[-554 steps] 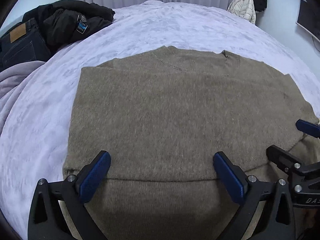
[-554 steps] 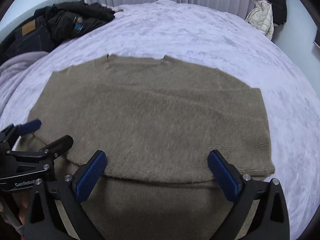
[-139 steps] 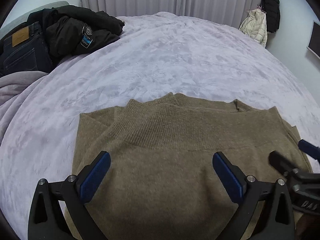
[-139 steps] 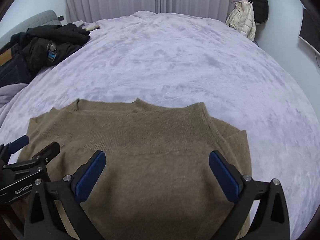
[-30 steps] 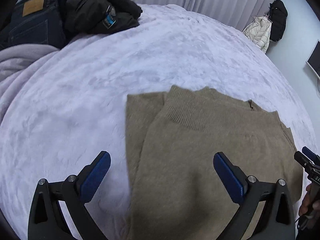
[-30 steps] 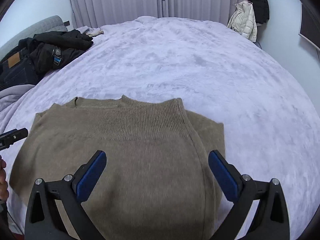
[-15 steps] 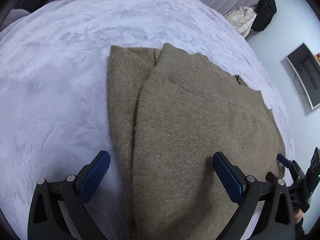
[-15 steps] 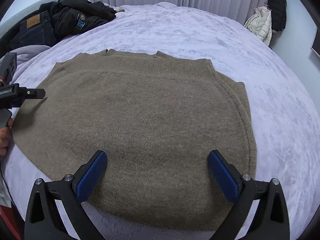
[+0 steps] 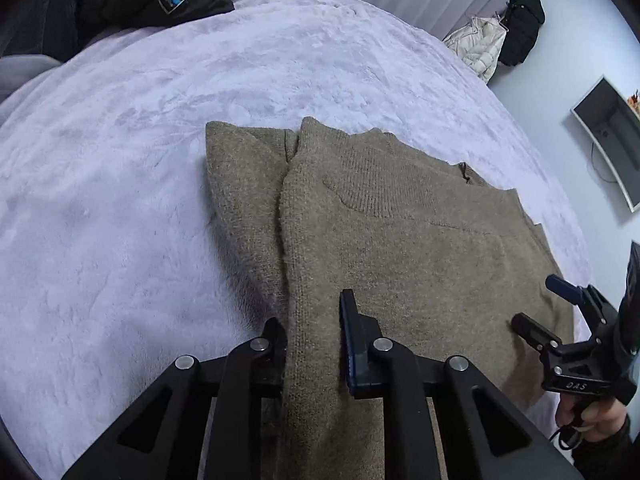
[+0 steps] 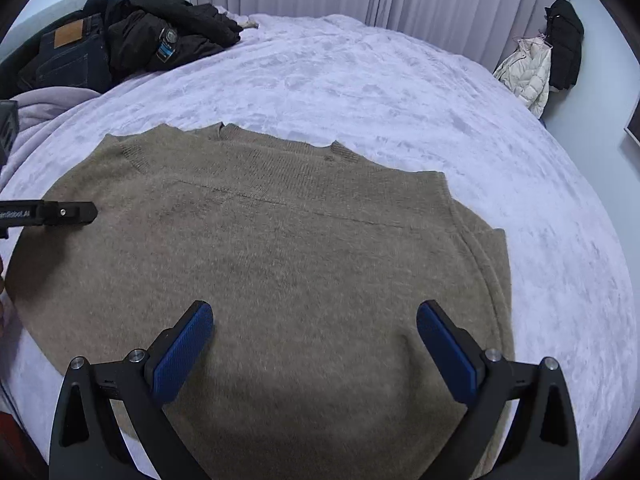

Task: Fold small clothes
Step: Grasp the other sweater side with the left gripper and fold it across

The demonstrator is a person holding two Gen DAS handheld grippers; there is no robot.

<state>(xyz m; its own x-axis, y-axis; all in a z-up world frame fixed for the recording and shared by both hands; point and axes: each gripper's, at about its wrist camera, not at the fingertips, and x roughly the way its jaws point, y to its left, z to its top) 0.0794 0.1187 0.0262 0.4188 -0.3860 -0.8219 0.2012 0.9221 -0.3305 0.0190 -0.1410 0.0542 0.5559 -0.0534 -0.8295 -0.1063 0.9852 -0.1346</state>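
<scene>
Left claw (image 9: 314, 336) clamped on sweater (image 9: 400, 240) edge, right claw (image 10: 314, 344) apart above it: thick fuzzy layers may slip, undoing fold.

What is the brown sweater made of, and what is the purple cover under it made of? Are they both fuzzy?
The brown sweater looks like a soft knit, maybe wool: fuzzy nap, with ribbed stitches at the neck. The purple cover looks like plush fleece or velvet: its short pile shows light and dark brushed patches. Both look fuzzy. The left gripper pinches a sweater edge.
</scene>
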